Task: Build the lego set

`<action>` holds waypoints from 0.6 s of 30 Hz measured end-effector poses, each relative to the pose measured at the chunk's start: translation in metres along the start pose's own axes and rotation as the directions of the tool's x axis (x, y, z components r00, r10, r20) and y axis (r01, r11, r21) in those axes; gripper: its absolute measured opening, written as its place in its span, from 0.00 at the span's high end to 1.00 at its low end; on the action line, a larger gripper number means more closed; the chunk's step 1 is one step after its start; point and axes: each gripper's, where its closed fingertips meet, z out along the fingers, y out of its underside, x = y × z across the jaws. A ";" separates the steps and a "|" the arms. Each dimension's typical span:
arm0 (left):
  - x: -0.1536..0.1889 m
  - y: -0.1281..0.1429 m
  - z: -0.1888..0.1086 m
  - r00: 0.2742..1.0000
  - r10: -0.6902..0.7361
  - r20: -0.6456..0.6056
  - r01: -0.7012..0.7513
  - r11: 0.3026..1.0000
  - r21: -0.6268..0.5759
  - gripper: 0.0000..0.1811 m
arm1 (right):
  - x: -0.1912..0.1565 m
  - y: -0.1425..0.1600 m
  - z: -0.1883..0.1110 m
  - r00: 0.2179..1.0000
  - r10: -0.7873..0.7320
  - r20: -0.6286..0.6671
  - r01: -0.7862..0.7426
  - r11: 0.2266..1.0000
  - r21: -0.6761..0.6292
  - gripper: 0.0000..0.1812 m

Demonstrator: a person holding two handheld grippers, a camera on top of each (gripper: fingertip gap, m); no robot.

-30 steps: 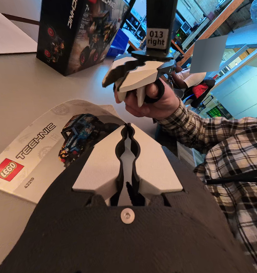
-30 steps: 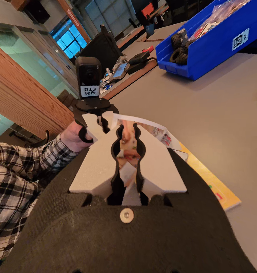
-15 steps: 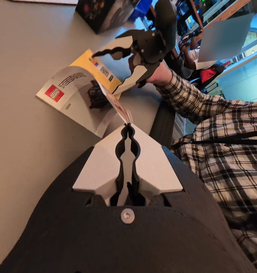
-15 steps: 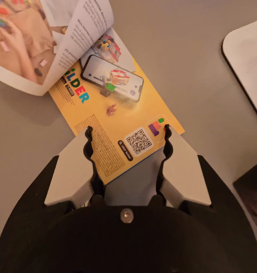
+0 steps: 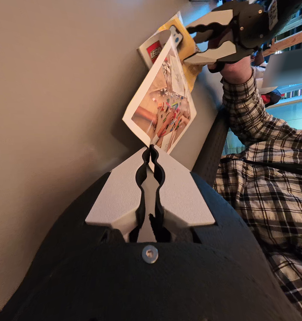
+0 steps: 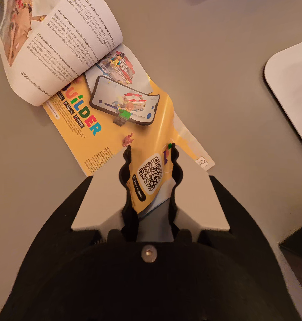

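Left wrist view: booklet (image 5: 161, 111) page lengthwise from left gripper (image 5: 150, 147).

Open office or lab: grey worktable (image 5: 51, 86), glass partitions (image 5: 292, 111), timber beam (image 5: 289, 40).

Instruction booklet (image 6: 112, 125) lies open on the grey table: yellow page facing up and flat. One white page with a colour photograph (image 5: 160, 111) is lifted off the rest, curling, its corner pinched.
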 end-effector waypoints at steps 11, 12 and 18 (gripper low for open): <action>-0.010 -0.001 0.007 0.999 -0.013 -0.035 0.013 1.000 0.002 1.00 | -0.024 -0.025 -0.021 0.994 -0.058 0.097 0.049 0.995 0.089 1.00; -0.008 -0.002 0.013 0.999 -0.010 -0.051 0.009 1.000 -0.009 1.00 | -0.027 -0.031 -0.029 0.990 -0.035 0.139 0.019 0.994 0.112 1.00; 0.018 -0.014 0.058 0.991 0.041 -0.125 -0.049 0.997 -0.059 1.00 | -0.047 -0.063 -0.085 0.933 0.038 0.359 -0.107 0.979 0.173 1.00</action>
